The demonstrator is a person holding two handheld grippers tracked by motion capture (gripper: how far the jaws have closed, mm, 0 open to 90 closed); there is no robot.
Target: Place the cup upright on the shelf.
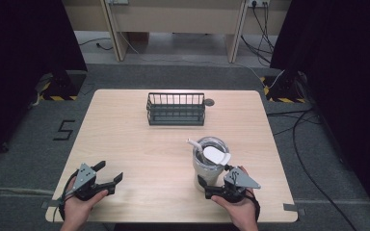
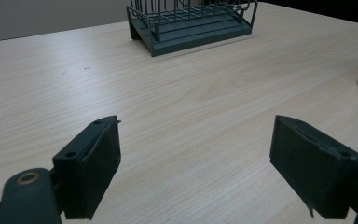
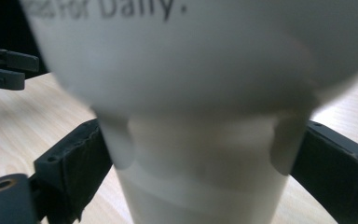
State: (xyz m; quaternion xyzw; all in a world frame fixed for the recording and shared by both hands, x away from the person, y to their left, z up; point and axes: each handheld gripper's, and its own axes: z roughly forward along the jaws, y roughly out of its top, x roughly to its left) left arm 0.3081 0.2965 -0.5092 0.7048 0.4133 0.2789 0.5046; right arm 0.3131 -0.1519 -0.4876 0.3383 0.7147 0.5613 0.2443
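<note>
Pale wood counter (image 1: 139, 144), wire basket (image 1: 176, 109) at the far middle. Near right, the right gripper (image 1: 211, 188) has its jaws closed round the narrow base of the white cup (image 1: 210, 161), low down, likely for a steady lift. Near left, the left gripper (image 1: 112, 174) rests with jaws wide apart, holding nothing.

On the white cup (image 3: 200, 70), seen close in the right gripper view, we read part of a printed line, "For Daily.", with the letters before it cut off and blurred. In the high view we also read a dark "5" (image 1: 64, 130) marked on the grey floor (image 1: 24, 144) left of the counter (image 1: 139, 144).
</note>
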